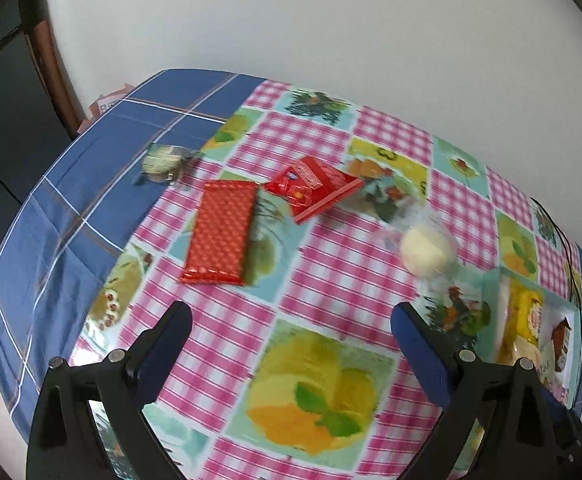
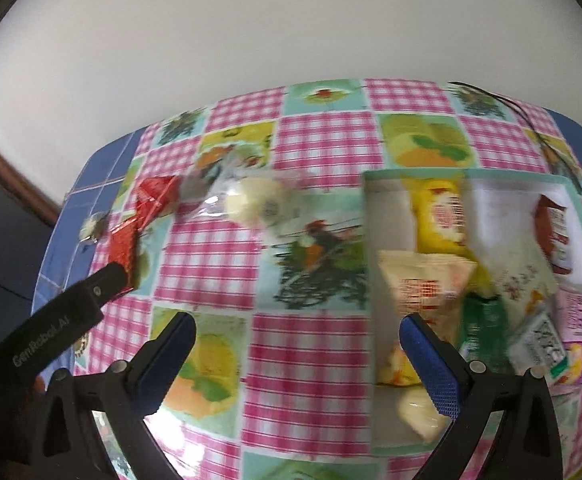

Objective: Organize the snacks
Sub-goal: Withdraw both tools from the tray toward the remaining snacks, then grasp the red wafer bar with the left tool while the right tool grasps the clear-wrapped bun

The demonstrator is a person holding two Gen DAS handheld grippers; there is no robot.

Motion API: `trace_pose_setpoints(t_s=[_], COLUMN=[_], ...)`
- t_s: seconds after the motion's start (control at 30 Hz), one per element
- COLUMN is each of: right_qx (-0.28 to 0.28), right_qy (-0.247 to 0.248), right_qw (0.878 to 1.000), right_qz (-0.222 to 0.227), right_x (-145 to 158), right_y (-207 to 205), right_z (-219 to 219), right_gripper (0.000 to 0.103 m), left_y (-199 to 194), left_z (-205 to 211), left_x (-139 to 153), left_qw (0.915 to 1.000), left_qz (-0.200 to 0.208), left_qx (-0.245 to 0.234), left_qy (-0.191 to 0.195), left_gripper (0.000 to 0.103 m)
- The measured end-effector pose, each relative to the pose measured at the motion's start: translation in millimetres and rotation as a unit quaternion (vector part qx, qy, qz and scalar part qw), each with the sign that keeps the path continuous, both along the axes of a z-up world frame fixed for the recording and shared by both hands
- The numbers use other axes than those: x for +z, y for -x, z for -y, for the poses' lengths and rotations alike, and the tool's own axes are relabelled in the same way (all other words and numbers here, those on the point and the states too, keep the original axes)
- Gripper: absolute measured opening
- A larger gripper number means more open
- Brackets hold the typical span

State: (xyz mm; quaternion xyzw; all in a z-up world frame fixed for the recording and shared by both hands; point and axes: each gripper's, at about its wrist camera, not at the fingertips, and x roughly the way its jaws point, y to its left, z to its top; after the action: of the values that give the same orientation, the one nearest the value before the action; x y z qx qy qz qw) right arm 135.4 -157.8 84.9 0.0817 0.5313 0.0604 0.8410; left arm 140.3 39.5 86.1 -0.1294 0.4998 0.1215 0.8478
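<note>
Checked tablecloth — red packets, wrapped bun, snack tray.

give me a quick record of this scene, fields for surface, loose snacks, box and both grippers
surface: table under a patchwork tablecloth
loose snacks: red dotted packet, red pouch, clear-wrapped pale bun, small wrapped snack
box: open box at right, filled with packets, among them a yellow packet
left gripper: open, holding nothing
right gripper: open, holding nothing, beside the box
</note>
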Motion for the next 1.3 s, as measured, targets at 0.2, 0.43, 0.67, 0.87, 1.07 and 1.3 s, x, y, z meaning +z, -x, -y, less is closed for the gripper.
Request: trace_pose_setpoints(t_s=[0.2, 0.43, 0.67, 0.87, 1.07, 1.3], right_qx=[0.020, 0.024, 0.041, 0.080, 0.117, 0.182], right_qy=[0.010, 0.002, -0.006, 0.036, 0.066, 0.085], right_qw=[1.000, 1.000, 0.999, 0.996, 0.991, 0.979], right_qz=[0.004, 0.007, -0.009, -0.009, -0.021, -0.028], right_x=[-5, -8, -15, -19, -30, -42], right_y=[-4, -19, -50, -89, -127, -152], right_z=[-17, -18, -23, -38, -52, -82], right_gripper=[0.103, 0.103, 0.103, 0.103, 0.103, 0.102], left_y=[-2, -10, -32, -56, -75, -90], left_z=[-26, -43, -57, -77, -97, -113], left_x=[-7, -20, -33, -49, -62, -77], left_qw=[0.9998, 0.9995, 0.9993, 0.9980, 0.9967, 0.9949], left_qz=[0.000, -0.014, -0.032, -0.054, -0.070, -0.080], left_qx=[0.018, 0.015, 0.014, 0.001, -0.001, 0.009], left_qy=[0.008, 0.023, 0.014, 0.033, 0.041, 0.060], left_gripper=[0.100, 0.100, 0.100, 0.100, 0.099, 0.099])
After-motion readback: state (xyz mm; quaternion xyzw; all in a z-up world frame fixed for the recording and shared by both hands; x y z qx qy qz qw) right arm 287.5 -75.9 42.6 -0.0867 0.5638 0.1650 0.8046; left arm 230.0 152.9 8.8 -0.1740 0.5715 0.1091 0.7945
